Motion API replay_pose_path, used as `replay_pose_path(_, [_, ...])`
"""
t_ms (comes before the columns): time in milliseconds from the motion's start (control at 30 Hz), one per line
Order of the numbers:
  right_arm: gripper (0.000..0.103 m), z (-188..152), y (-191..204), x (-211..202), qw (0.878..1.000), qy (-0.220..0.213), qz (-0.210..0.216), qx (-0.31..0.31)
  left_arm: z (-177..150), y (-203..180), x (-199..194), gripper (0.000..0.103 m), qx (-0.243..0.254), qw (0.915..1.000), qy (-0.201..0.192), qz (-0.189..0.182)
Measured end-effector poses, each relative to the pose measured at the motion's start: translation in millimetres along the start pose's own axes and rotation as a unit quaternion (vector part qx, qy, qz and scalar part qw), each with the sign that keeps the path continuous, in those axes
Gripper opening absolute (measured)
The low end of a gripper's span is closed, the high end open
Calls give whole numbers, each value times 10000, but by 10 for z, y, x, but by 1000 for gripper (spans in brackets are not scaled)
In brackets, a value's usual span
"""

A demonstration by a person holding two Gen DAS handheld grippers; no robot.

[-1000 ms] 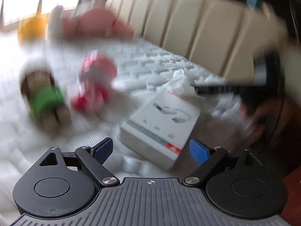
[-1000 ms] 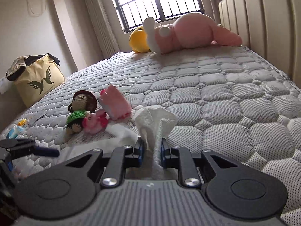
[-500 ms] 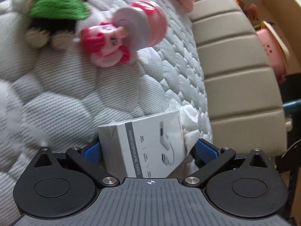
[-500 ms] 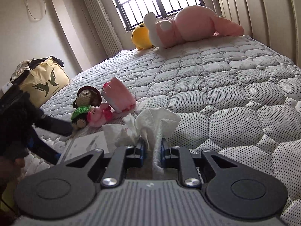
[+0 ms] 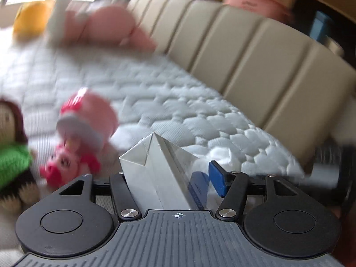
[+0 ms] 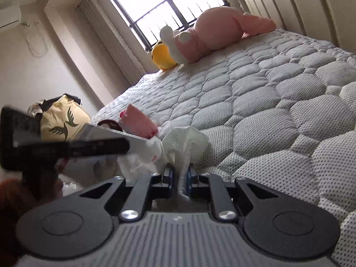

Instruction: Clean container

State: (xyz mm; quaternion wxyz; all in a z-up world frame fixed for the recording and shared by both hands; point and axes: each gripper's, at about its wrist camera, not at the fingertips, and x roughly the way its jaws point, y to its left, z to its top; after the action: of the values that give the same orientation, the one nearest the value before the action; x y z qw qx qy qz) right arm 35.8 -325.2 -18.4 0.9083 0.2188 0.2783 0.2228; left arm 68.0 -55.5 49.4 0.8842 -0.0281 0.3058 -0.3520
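Between left gripper (image 5: 171,178) fingers: grey box (image 5: 155,175); right gripper (image 6: 178,174) (closed) pinches tissue (image 6: 184,143).

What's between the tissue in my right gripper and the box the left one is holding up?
Nothing solid that shows. In the right wrist view the box, held by the left gripper, points at the tissue in the right gripper. Only a crumpled white scrap with red print sits between them.
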Motion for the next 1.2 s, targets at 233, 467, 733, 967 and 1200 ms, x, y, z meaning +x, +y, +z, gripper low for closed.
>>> replay_pose_path(233, [11,287,236,-237,9978,-607,178,-194,-433,-489,-405,65,1714,9812,-849,255])
replay_pose_path(467, [11,334,894,-158,9857,-208,1492,-751,-700,-815,-470,66,3036,9458,-757,870])
replay_pose_path(733, [12,94,1009,138,9862,499,718,-1408,-674,-545,-403,72,2173,9712,-553,800])
replay_pose_path(967, [12,-15,615,126,9892,750,-230,-1241,-692,-470,-545,80,2002,9745,-501,877])
replay_pose_path(1200, [11,-46,513,44,9906,765,-229,-1114,-708,-60,-1112,91,-70,9982,-111,590])
